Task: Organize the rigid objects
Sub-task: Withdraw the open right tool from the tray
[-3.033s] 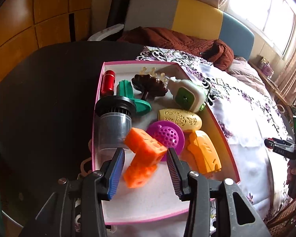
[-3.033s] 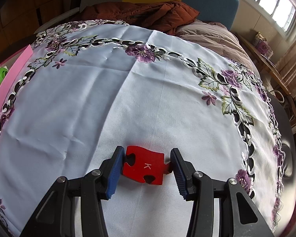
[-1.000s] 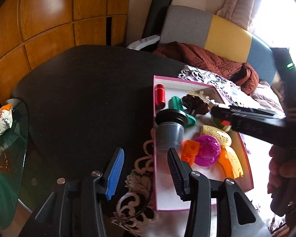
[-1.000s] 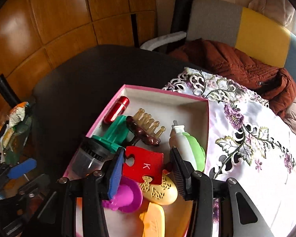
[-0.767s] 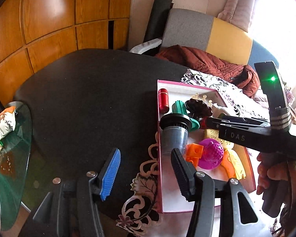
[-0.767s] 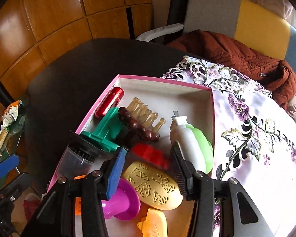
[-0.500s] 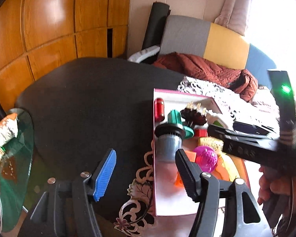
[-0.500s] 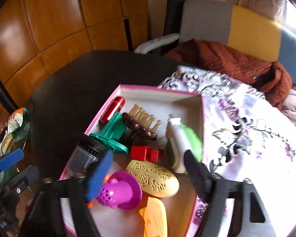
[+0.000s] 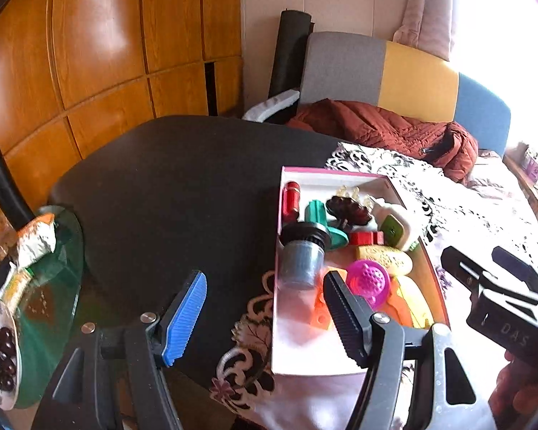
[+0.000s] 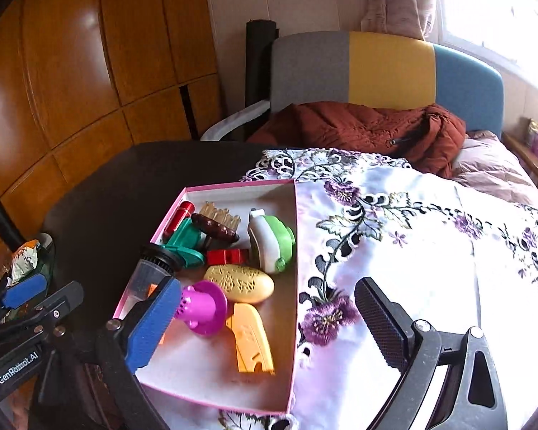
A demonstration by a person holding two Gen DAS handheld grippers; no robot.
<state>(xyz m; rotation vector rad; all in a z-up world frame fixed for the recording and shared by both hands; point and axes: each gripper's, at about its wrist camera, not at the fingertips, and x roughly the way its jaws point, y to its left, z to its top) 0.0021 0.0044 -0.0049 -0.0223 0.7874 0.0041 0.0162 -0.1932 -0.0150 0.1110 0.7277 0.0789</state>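
Right wrist view is showing the right gripper (image 10: 269, 319) with its fingers widening, nothing between them, above the pink box (image 10: 294, 251) sitting on the bench (image 10: 100, 208). The red puzzle piece (image 10: 227, 256) is lying in the box between the brown comb (image 10: 215, 231) and the yellow oval case (image 10: 240, 283). The left gripper (image 9: 265, 315) is hanging spread and empty beside the box

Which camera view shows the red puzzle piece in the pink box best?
The right wrist view: the red puzzle piece lies unobstructed mid-frame among the toys in the pink box. In the left wrist view it appears smaller, its lower edge hidden behind the yellow oval case.
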